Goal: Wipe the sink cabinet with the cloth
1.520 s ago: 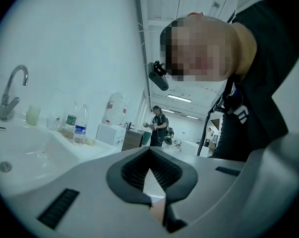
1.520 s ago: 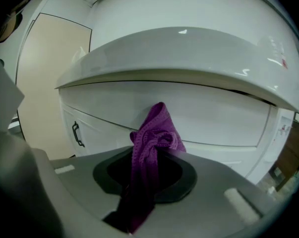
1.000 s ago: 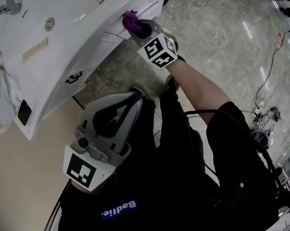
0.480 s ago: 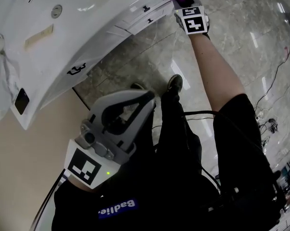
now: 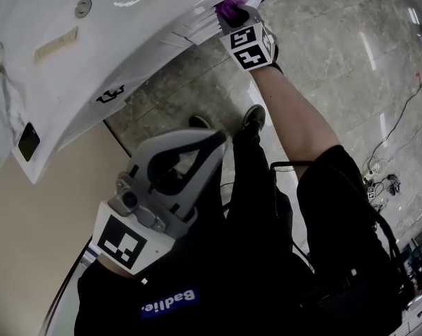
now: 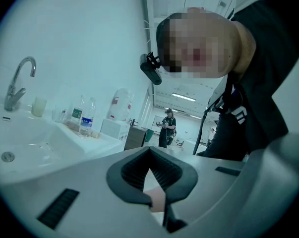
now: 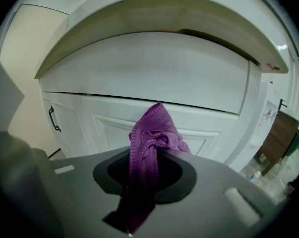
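Clamped between the closed jaws of the right hand-held gripper (image 5: 230,18): a bunched purple cloth (image 5: 231,7), knit folds poking out past the tips, a dark tail trailing back over the gripper body. Held up at the white front of the sink cabinet (image 5: 190,33), just under the overhanging counter edge (image 7: 154,19) and level with a panelled drawer face; hard to tell whether truly touching the cabinet or just short of it. Further along the cabinet front, a black door handle (image 7: 52,119). Well back from the cabinet, close against the person's dark-clothed chest, the left hand-held gripper (image 5: 209,141), jaws together with nothing between them. On top of the cabinet, a white basin with a round drain (image 5: 83,7), a curved faucet (image 6: 16,81) at its back and, beyond that, a few bottles (image 6: 85,115). Below the cabinet, grey marbled floor (image 5: 336,61) and the person's shoes (image 5: 253,117), near the cabinet's foot.
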A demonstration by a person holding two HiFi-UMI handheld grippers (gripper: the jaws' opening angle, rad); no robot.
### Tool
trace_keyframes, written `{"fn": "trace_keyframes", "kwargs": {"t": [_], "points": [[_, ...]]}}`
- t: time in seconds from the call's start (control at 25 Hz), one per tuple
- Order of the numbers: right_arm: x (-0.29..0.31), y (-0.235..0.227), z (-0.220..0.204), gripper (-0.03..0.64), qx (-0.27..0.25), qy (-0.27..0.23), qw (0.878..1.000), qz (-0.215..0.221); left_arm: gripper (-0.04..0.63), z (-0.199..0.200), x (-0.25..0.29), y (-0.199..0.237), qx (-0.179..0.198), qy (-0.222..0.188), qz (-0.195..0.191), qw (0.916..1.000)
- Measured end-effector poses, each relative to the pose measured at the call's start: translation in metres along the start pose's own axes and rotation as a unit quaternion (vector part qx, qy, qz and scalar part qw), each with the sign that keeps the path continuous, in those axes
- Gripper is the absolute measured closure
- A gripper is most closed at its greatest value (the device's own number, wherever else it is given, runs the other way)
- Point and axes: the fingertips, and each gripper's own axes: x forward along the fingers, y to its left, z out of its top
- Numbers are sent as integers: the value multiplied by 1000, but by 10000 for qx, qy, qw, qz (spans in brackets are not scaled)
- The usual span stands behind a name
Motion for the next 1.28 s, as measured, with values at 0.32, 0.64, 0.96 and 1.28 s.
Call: {"fn": "trace_keyframes", "kwargs": {"t": [0.32,0.64,0.96,1.28], "points": [[0,44,15,531,-44,-232,9996,155,606,-9,-4,1,-74,151,-1,9999],[3,115,20,531,-366,-246,9944,956,606,-5,-3,-3,-28,225,-40,9997],[-29,95,-2,531,-780,-405,9865,1380,606,-1,9,-7,-35,123,-132,9998],[-26,-69,-57,531,239,2,9996,-140,606,-4,18,-7,-59,135,-167,9998]]}}
